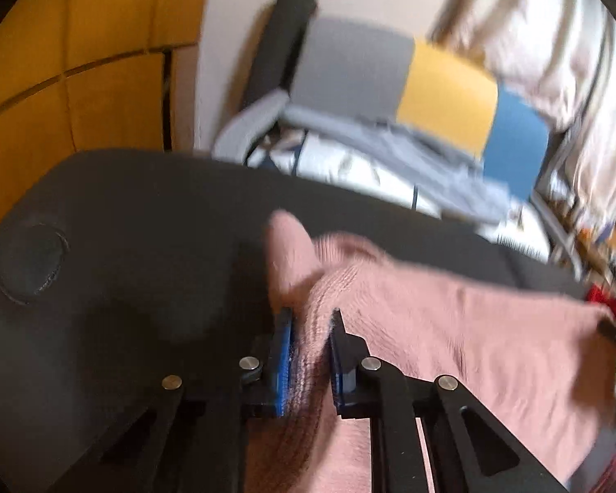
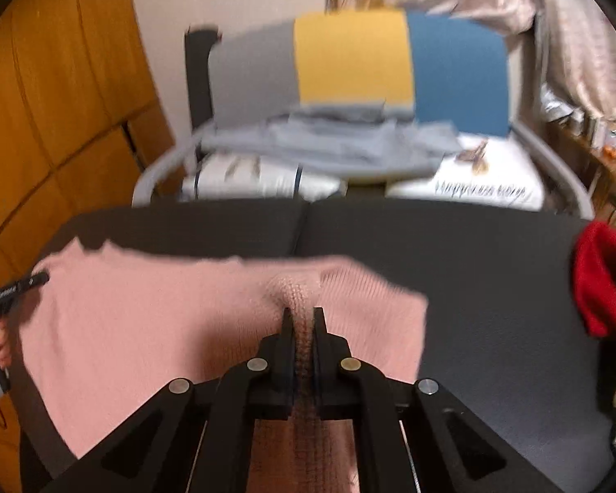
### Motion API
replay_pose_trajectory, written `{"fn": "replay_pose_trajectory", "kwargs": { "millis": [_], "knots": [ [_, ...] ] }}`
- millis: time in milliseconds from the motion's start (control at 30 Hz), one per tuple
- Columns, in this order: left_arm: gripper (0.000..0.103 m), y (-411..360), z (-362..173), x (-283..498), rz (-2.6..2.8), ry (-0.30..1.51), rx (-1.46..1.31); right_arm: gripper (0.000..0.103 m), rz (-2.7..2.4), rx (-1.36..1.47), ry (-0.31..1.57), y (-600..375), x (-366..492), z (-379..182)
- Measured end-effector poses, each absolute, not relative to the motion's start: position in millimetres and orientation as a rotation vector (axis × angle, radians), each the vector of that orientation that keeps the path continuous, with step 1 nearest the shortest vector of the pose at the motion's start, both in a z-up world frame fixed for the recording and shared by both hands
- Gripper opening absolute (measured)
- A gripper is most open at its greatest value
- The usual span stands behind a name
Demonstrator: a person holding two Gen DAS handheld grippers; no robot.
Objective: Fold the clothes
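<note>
Two sets of jaws are clamping the same pink knitted sweater [image 2: 152,328]. The left gripper [image 1: 310,349] is pinching a bunched fold of the knit between its blue-padded jaws, which are nearly closed with fabric filling the gap. The right gripper [image 2: 302,328] is gripping a narrow ridge of the knit, its black jaws pressed almost together on it. In the right wrist view the sweater is spreading from the jaws to the left, its far edge lying across the dark table [image 2: 472,287]; in the left wrist view the sweater [image 1: 472,328] is stretching away to the right. Whether the fabric between the grippers is resting on the table or hanging just above it cannot be determined because of blur. A red garment [image 2: 599,279] is sitting at the right edge of the table, apart from the sweater. Beyond the table, a grey, yellow and blue cushion [image 2: 357,65] is standing upright behind folded grey cloth [image 2: 316,143]. Wooden panelling [image 2: 61,102] is occupying the left side.
</note>
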State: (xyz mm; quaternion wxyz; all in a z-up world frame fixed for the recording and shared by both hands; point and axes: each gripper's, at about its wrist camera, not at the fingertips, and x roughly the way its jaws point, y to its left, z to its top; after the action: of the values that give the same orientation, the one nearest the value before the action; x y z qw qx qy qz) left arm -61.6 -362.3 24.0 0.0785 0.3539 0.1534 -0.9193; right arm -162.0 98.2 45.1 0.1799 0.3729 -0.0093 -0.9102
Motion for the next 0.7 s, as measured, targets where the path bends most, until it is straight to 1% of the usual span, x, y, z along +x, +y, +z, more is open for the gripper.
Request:
{"fn": "replay_pose_trajectory", "kwargs": {
  "millis": [33,100,133,167,233,367,400,433,467,533,567,600,633,700],
  "knots": [
    [0.012,-362.3,20.9,-65.2,-2.738,0.418,1.051,0.005,-2.589,1.050,-0.036,99.3,-165.3,43.7],
    [0.011,-362.4,14.6,-72.5,-2.708,0.336,1.033,0.005,-2.604,1.092,-0.055,101.9,-175.9,29.7],
    [0.009,-362.6,9.8,-76.4,-2.687,0.299,1.030,0.004,-2.604,1.132,-0.091,105.4,-182.2,18.0],
    [0.009,-364.1,1.8,-80.6,-2.658,0.276,1.041,0.004,-2.601,1.171,-0.126,109.5,-187.2,6.8],
    [0.009,-370.1,-16.3,-89.8,-2.590,0.269,1.097,0.005,-2.595,1.245,-0.191,116.9,-196.6,-15.1],
    [0.009,-383.3,-39.2,-96.8,-2.541,0.307,1.129,0.005,-2.603,1.229,-0.190,118.5,-197.3,-33.9],
    [0.009,-384.3,-39.1,-95.0,-2.544,0.317,1.128,0.010,-2.602,1.221,-0.184,118.1,-197.0,-34.4],
    [0.009,-385.1,-38.3,-93.4,-2.544,0.324,1.128,0.018,-2.599,1.216,-0.176,117.6,-197.0,-34.6],
    [0.009,-384.5,-35.3,-92.1,-2.536,0.319,1.130,0.022,-2.601,1.224,-0.154,116.5,-197.2,-32.3],
    [0.009,-377.0,-24.3,-86.1,-2.533,0.282,1.111,0.023,-2.705,1.205,-0.035,111.3,-187.9,-16.6],
    [0.010,-368.6,-15.2,-78.9,-2.554,0.255,1.064,0.023,-2.751,1.181,0.014,108.5,-182.1,-8.0],
    [0.011,-360.2,-6.1,-71.7,-2.573,0.227,1.018,0.023,-2.771,1.102,0.008,104.7,-171.3,3.8],
    [0.014,-351.1,1.1,-66.6,-2.596,0.204,0.985,0.023,-2.777,1.028,0.003,100.0,-161.4,14.7],
    [0.025,-329.7,7.4,-65.4,-2.664,0.175,0.983,0.023,-2.680,0.946,-0.002,82.1,-149.9,26.7]
  ]
}}
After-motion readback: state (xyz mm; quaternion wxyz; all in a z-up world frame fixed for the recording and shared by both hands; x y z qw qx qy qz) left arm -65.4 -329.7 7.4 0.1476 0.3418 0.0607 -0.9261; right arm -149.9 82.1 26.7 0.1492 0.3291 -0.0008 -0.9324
